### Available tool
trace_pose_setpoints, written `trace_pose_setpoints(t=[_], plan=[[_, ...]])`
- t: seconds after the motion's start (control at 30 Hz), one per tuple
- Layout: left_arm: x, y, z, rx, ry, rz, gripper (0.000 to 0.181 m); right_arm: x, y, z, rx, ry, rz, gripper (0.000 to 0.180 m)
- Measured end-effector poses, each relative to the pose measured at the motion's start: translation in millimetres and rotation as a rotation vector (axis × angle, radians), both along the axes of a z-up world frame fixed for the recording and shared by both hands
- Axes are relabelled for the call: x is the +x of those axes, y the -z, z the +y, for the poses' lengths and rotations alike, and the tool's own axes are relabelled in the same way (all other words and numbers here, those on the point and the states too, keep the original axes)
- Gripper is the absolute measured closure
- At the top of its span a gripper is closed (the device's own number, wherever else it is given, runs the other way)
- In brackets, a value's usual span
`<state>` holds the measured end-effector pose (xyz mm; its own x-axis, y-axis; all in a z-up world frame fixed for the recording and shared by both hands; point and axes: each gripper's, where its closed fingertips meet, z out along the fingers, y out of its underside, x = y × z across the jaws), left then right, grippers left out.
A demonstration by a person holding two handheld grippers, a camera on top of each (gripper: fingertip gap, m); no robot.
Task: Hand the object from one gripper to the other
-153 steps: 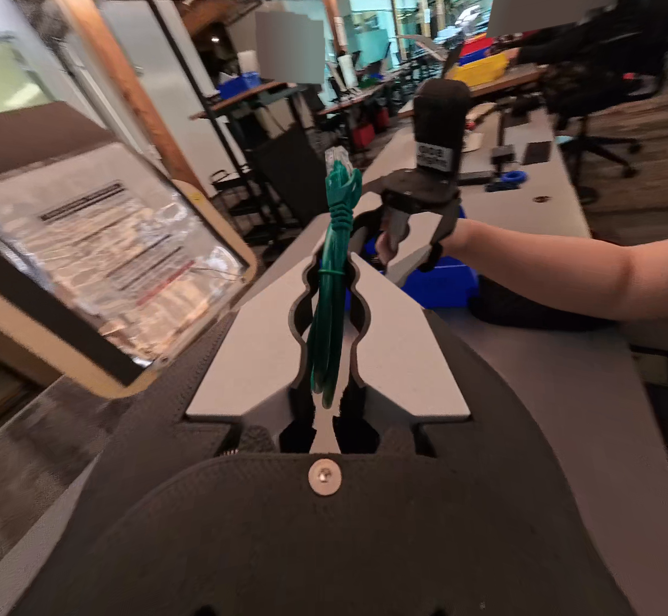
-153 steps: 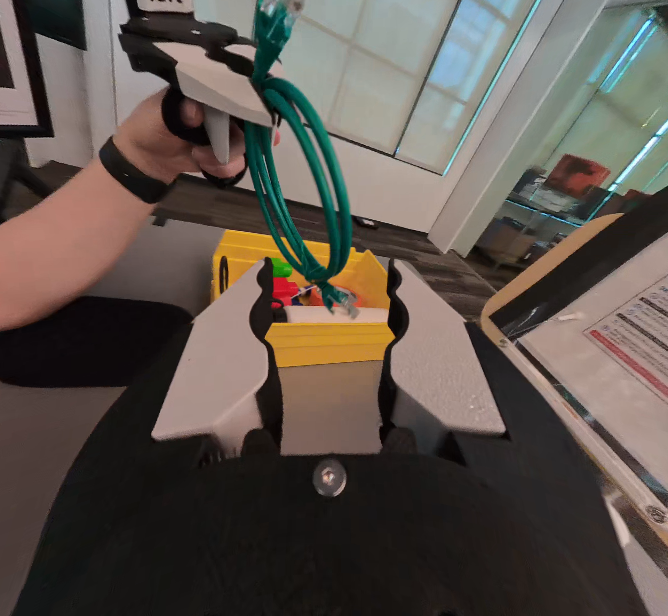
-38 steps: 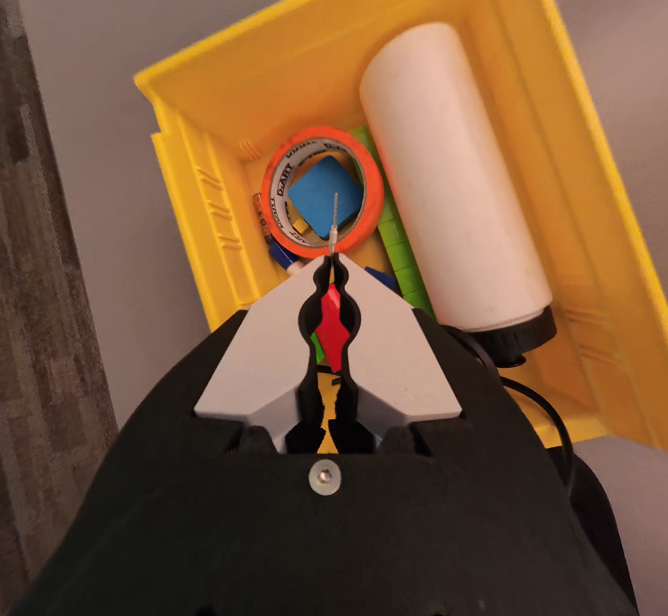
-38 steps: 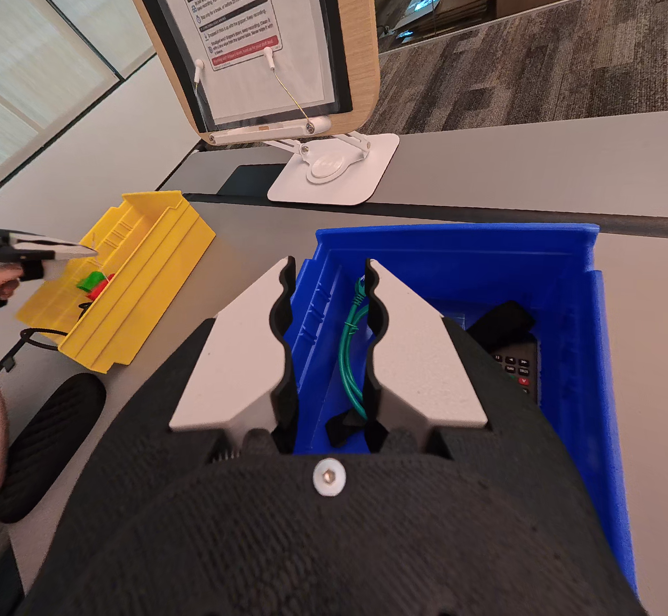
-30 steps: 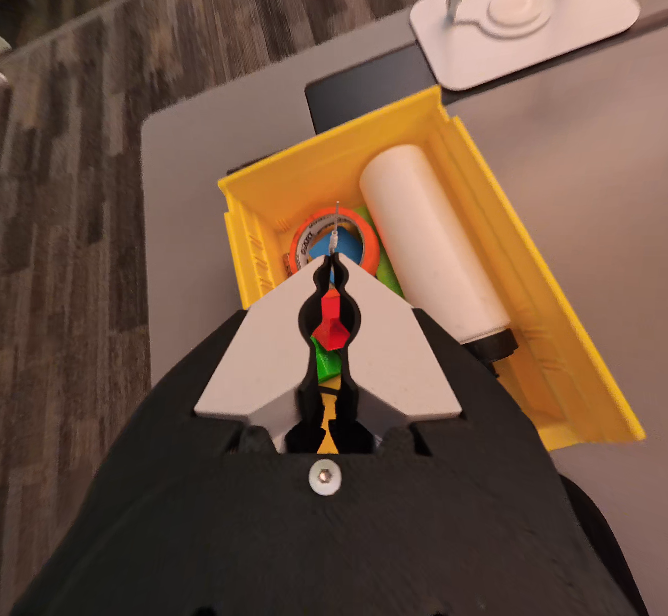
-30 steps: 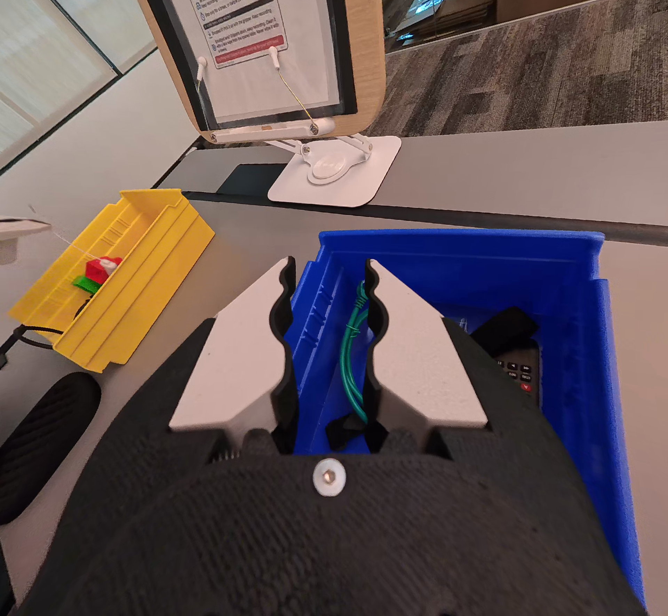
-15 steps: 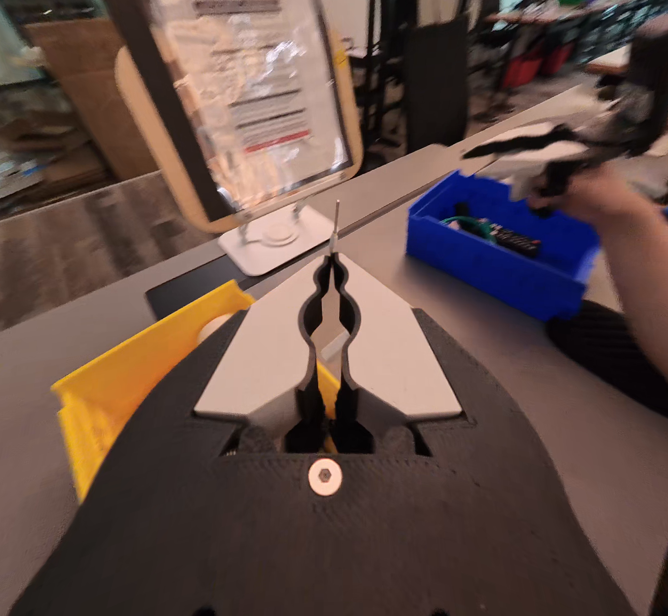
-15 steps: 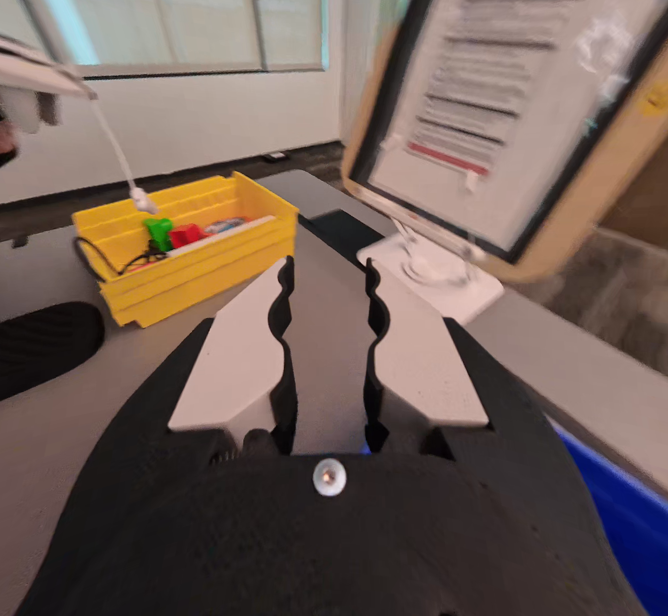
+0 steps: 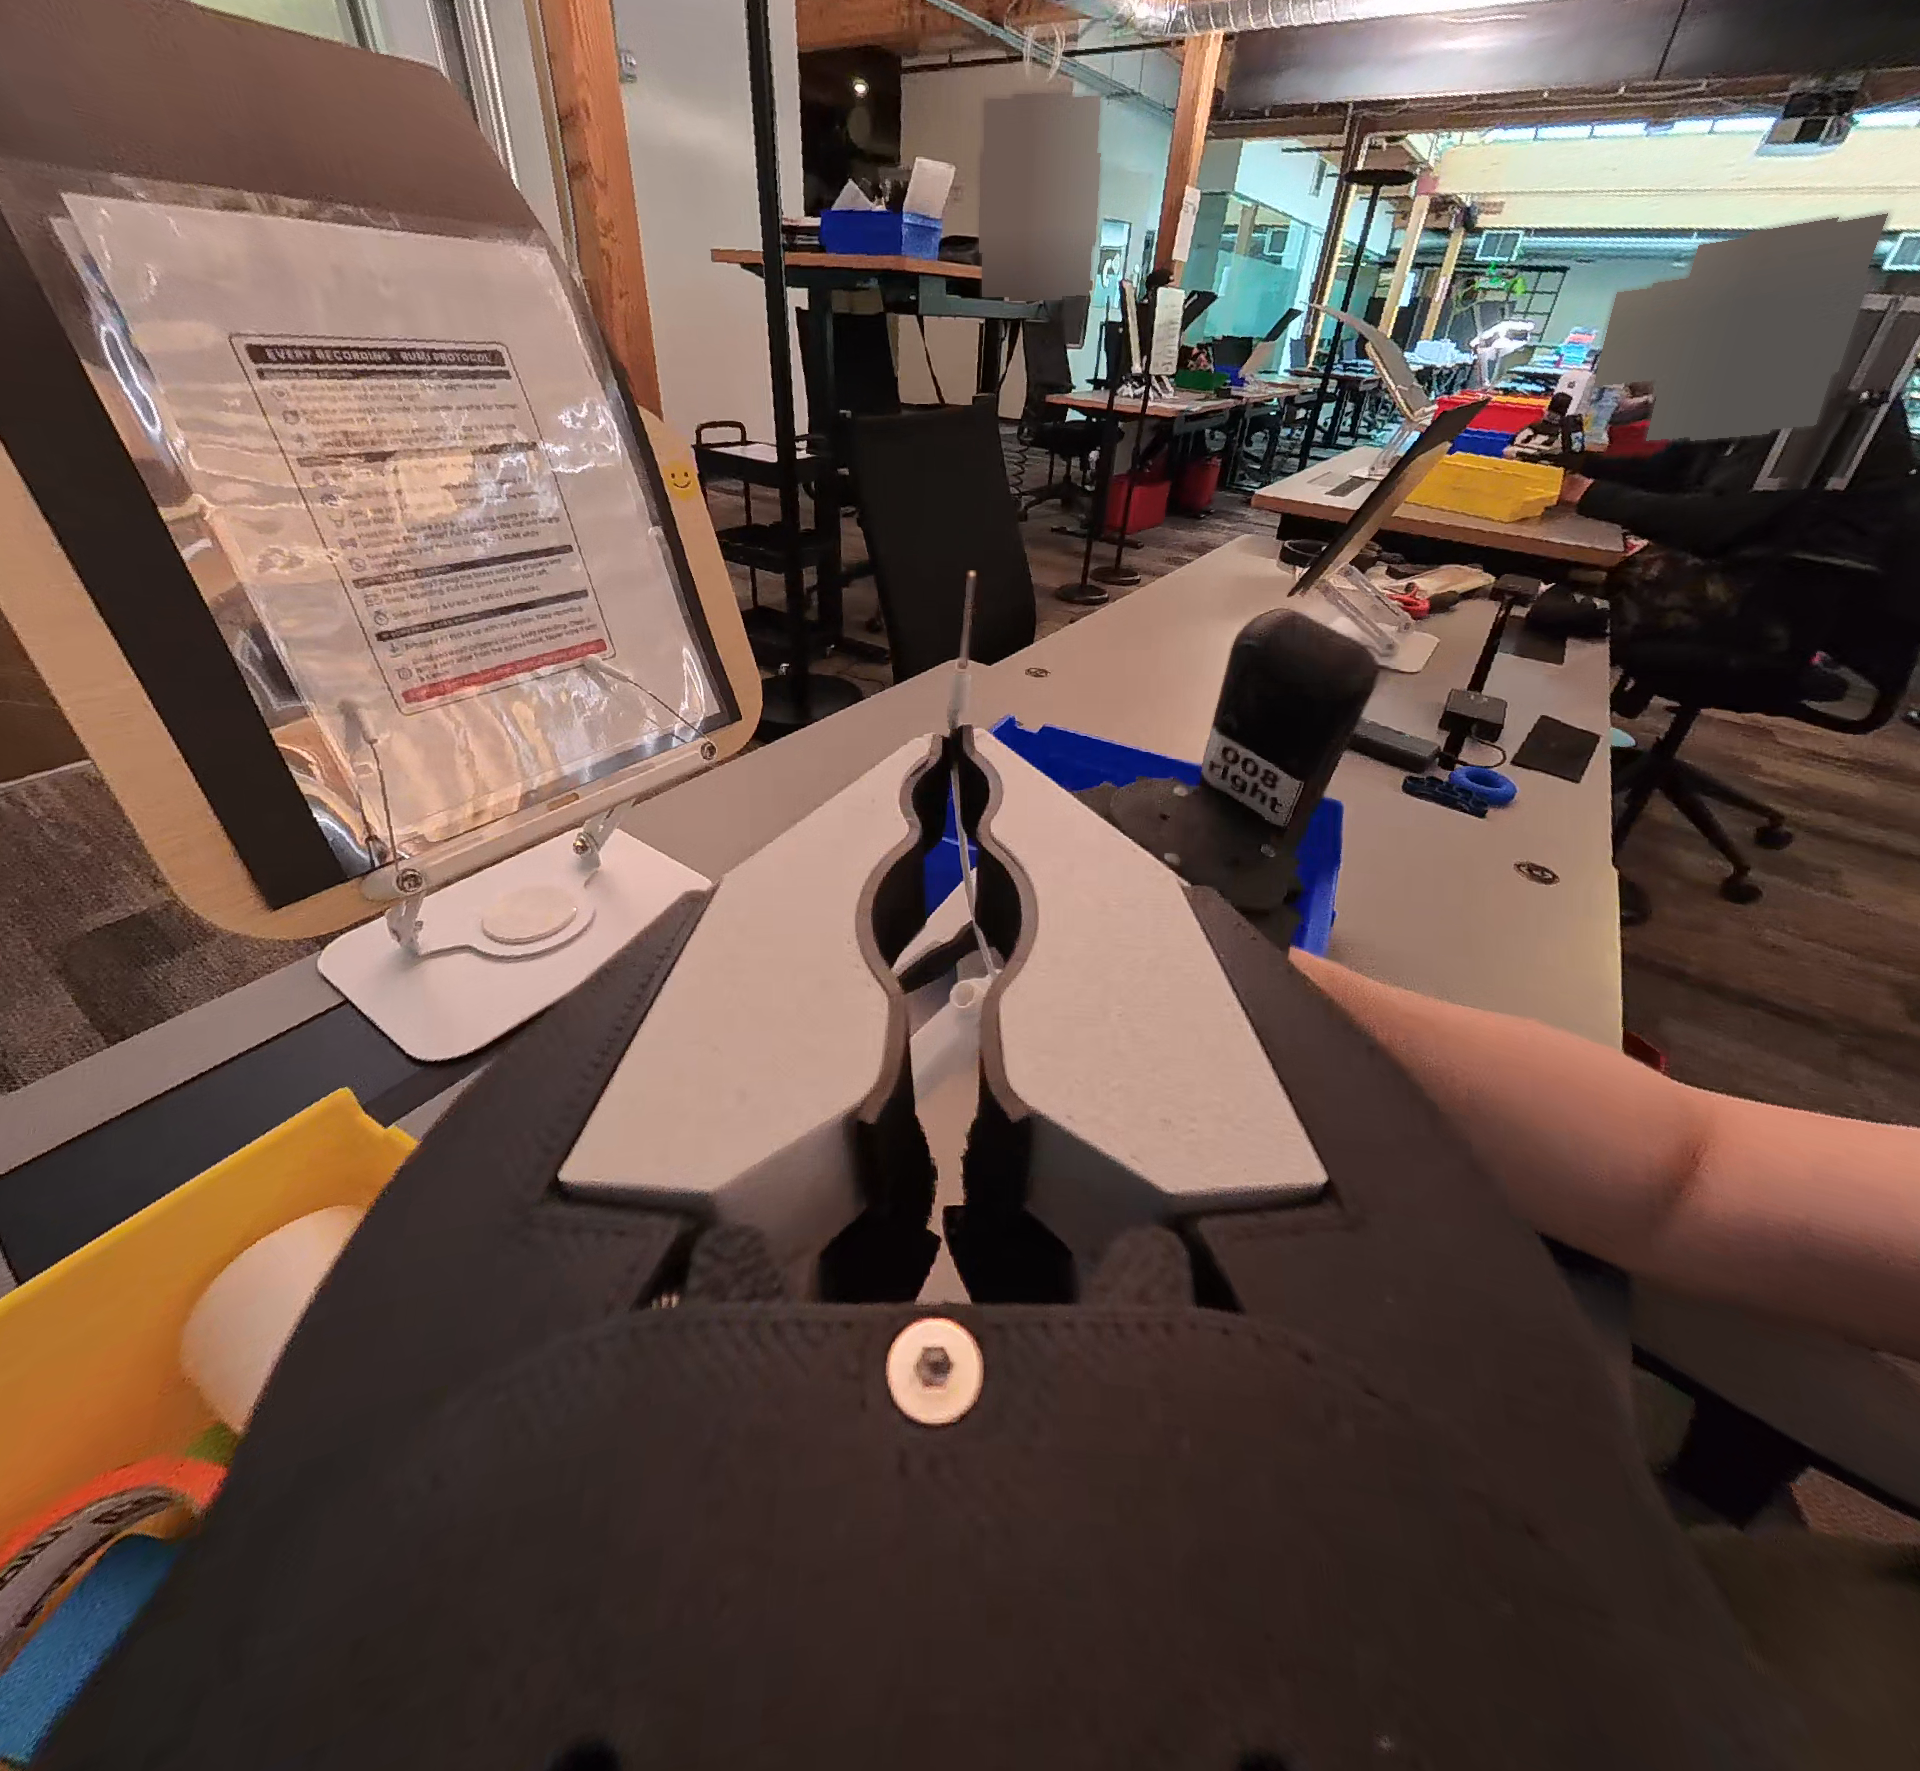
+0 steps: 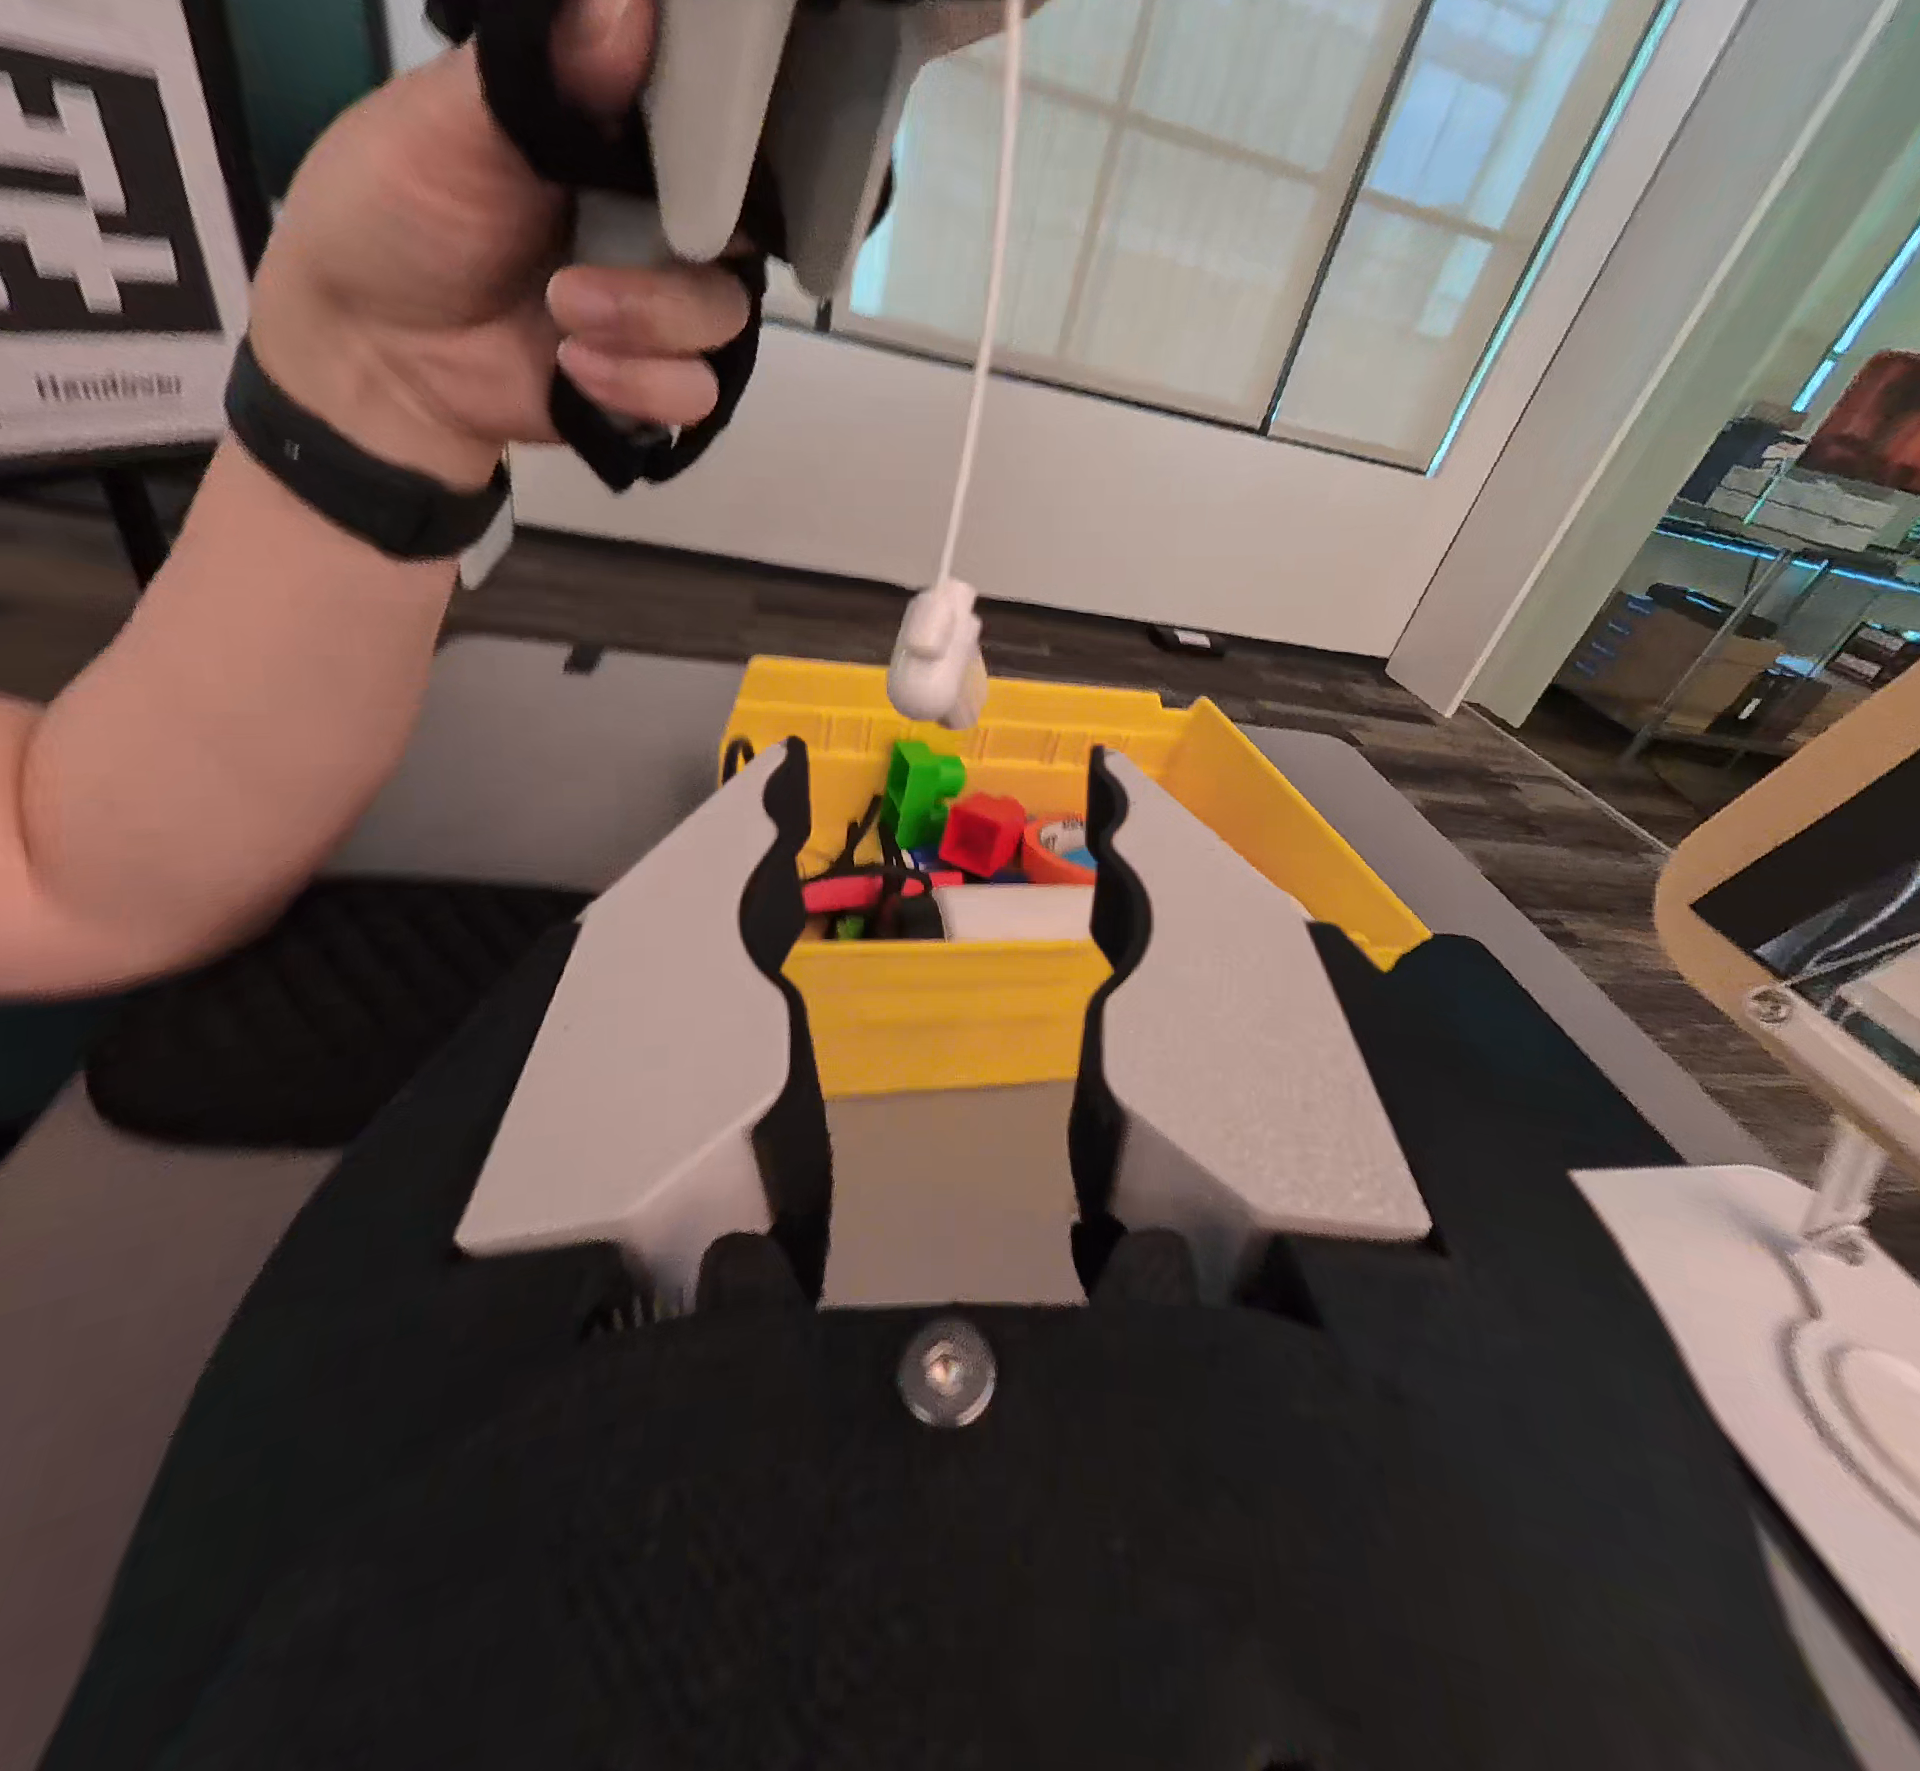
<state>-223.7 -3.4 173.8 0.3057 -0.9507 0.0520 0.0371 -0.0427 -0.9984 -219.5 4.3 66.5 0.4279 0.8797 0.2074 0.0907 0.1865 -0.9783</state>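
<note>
While pinched at the fingertips of the left gripper (image 9: pixel 958 753), the thin white cord (image 10: pixel 985 287) hangs straight down, and its white plug end (image 10: pixel 932 653) dangles in the air above the far edge of the yellow bin (image 10: pixel 1294 846). A short metal-tipped end of the cord sticks out past the clenched tips. The right gripper (image 10: pixel 940 822) sits just below the plug with its jaws spread apart and nothing between them; it does not touch the cord. A hand (image 10: pixel 436 267) with a dark wristband (image 10: pixel 348 480) holds the left gripper. The yellow bin rests on the grey table (image 10: pixel 1455 890) and holds a green block (image 10: pixel 920 786), a red block (image 10: pixel 982 833) and other small items. A blue bin (image 9: pixel 1091 765) stands farther along the table, near a document stand (image 9: pixel 343 526) at the table's edge.
</note>
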Motion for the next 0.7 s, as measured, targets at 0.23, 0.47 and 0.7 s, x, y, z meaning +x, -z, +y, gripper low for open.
trace_pose_setpoints(t=[0.23, 0.47, 0.7], plan=[[-2, -4, -2, 0.008, -0.009, -0.013, 0.181, -15, -9, 7, -0.033, 0.075, 0.178, 0.141], [-3, -5, -4, 0.010, -0.003, -0.019, 0.181, -15, -11, 8, -0.013, 0.103, 0.232, 0.157], [-1, -5, -4, 0.006, 0.005, -0.019, 0.181, -17, -10, 5, -0.024, 0.079, 0.247, 0.170]])
